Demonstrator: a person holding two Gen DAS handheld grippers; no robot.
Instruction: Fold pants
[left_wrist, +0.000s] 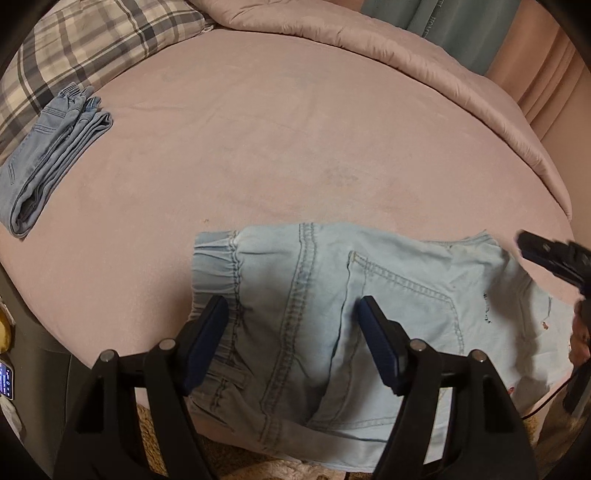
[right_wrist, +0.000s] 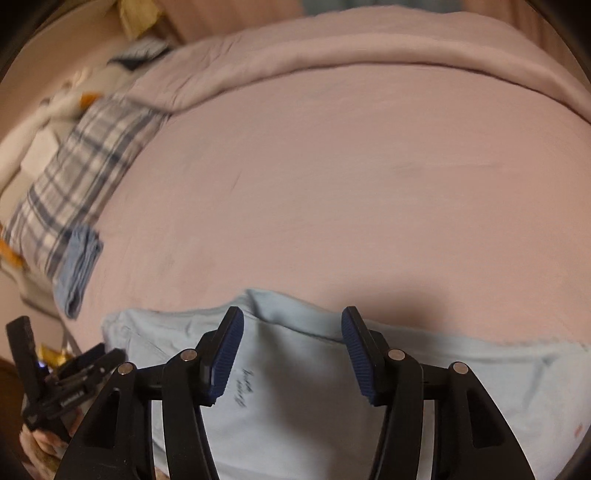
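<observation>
Light blue denim pants (left_wrist: 332, 295) lie across the near edge of the pink bed (left_wrist: 277, 147), elastic waistband to the left, back pocket facing up. My left gripper (left_wrist: 291, 306) is open just above the waist and seat area, holding nothing. My right gripper (right_wrist: 291, 321) is open over the leg part of the same pants (right_wrist: 314, 387), holding nothing. The right gripper also shows at the right edge of the left wrist view (left_wrist: 554, 258). The left gripper shows at the lower left of the right wrist view (right_wrist: 55, 384).
A folded pair of darker blue jeans (left_wrist: 51, 158) lies at the far left of the bed beside a plaid pillow (left_wrist: 92, 48). A pink quilt (left_wrist: 406, 55) is bunched along the far side. A phone (left_wrist: 6, 380) sits at the left edge.
</observation>
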